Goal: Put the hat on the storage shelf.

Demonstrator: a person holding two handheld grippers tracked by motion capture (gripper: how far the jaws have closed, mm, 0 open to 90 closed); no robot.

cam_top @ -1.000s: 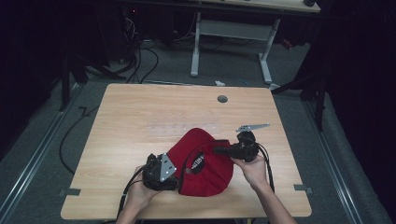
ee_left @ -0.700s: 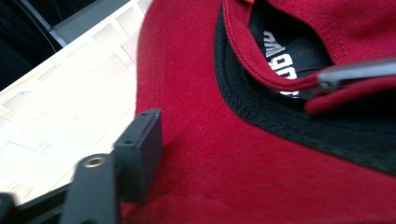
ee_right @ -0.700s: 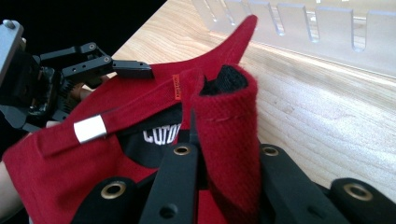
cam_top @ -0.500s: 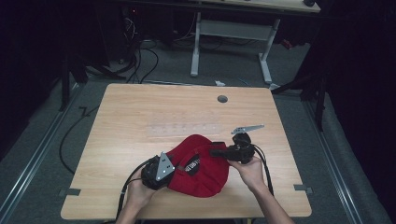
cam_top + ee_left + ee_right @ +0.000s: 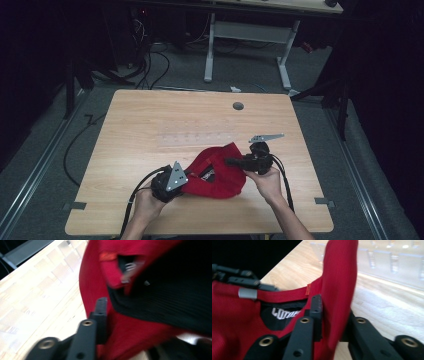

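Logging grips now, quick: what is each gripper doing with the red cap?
Left gripper: jaws just closing on the red cap; its edge sits between them.
Right gripper: jaws on a fold of the cap, just eased slightly.

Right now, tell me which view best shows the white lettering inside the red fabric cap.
The right gripper view: the white lettering sits close on the black lining. The high view shows it tiny inside the red fabric cap; the left gripper view blurs it.

Beyond the red cap (image 5: 220, 172), the far half of the table (image 5: 150, 115) lies open for passage; only a small round hole (image 5: 238, 106) sits there. Left and right of the cap, both grippers flank it closely, leaving bare wood toward each table edge
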